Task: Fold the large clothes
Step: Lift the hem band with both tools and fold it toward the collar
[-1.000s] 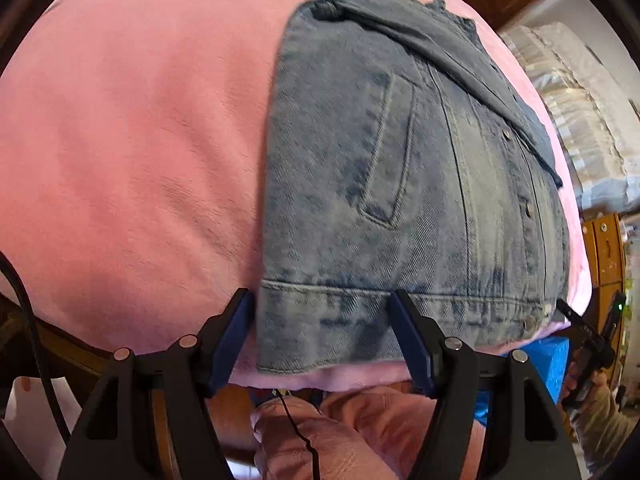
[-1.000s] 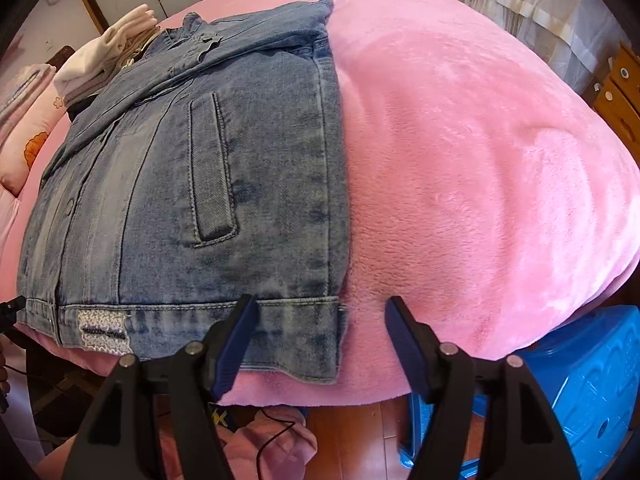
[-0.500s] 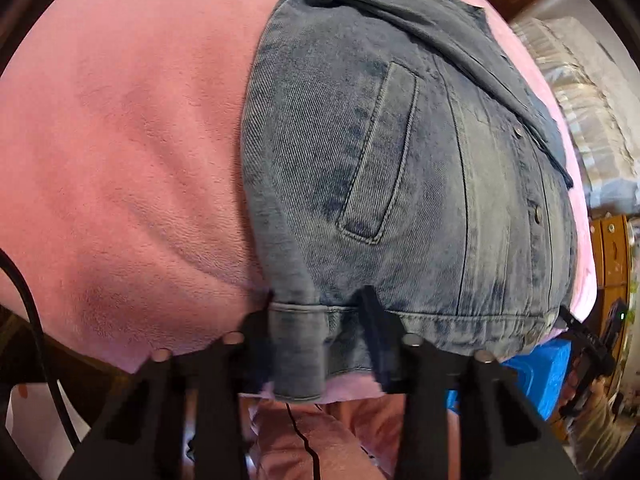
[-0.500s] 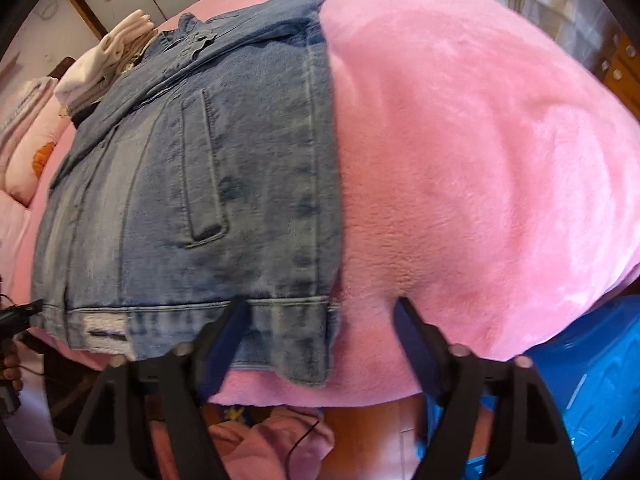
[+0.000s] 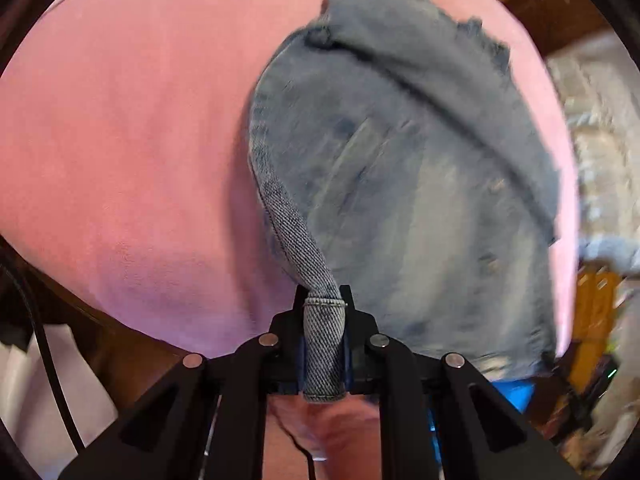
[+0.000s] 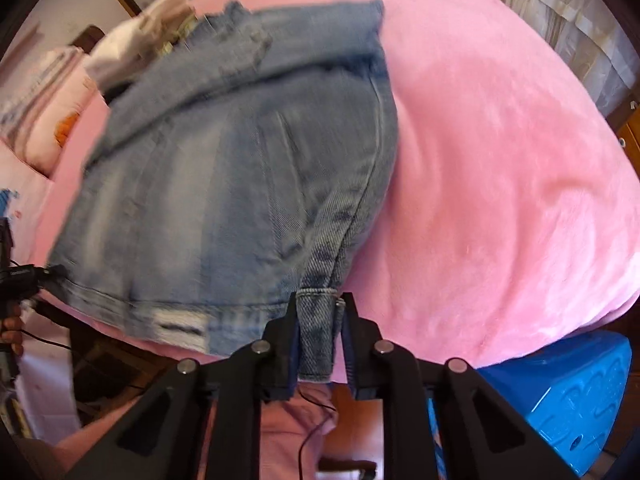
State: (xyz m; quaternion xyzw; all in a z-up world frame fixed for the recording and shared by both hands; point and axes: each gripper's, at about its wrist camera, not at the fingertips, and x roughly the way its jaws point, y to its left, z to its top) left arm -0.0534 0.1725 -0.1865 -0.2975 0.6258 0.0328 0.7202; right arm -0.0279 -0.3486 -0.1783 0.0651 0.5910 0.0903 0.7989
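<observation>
- Pink plush bedding point(image 6: 500, 168) covers the bed and carries the denim jacket point(image 6: 240, 184), which lies front-up along the near edge, its collar toward the far side.
- Our left gripper point(image 5: 323, 336) is pinched on the jacket's near left hem corner point(image 5: 322, 344); the cloth bunches into a tight roll between the jaws.
- Our right gripper point(image 6: 318, 340) is pressed onto the near right hem corner point(image 6: 316, 336), with the hem band hanging down between its fingers.
- We hold both corners of the same hem, probably so the bottom edge can rise evenly and be carried toward the collar for a crosswise fold.
- Both views are blurred across the denim, so we cannot read buttons or seams clearly.
- Open bedding stretches well to the right of the jacket in the right view and to the left of it in the left view, so there is room on either side.
- Beyond the collar sits a pile of pale folded clothes point(image 6: 140, 36) and a pillow point(image 6: 44, 112) at the far left corner; we judge the fold should stop short of them.
- Below the near edge stands a blue plastic stool point(image 6: 560, 392), so we have little room to pull back low.
</observation>
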